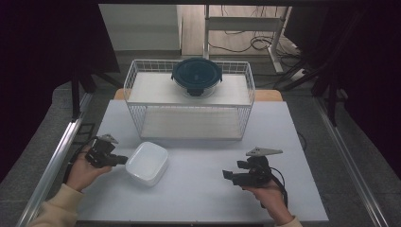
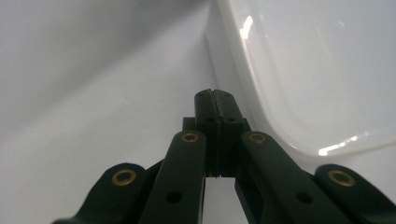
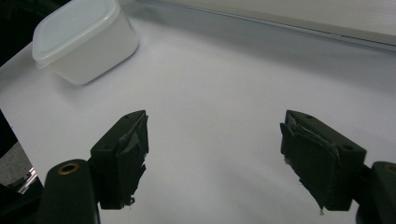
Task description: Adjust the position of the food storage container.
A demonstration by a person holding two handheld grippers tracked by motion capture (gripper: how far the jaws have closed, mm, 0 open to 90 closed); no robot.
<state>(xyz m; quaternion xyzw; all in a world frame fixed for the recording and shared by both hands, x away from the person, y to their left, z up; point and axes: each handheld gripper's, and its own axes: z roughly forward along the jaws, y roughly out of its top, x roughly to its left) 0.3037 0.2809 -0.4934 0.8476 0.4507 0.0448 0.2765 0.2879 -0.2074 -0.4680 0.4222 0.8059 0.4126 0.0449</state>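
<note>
Desk (image 1: 198, 189): wide bare stretch front-centre and right; wire rack (image 1: 189, 101) blocks the back, dark round lidded container (image 1: 196, 75) sits on its top shelf. White lidded tub (image 1: 147, 162) sits front-left on the desk, well inside the edges. Left gripper (image 1: 120, 160): jaws pressed together, tips just beside the tub's left wall, not pinching it. Right gripper (image 1: 227, 175): jaws spread wide over bare desk, tub well apart, off to their upper left.
</note>
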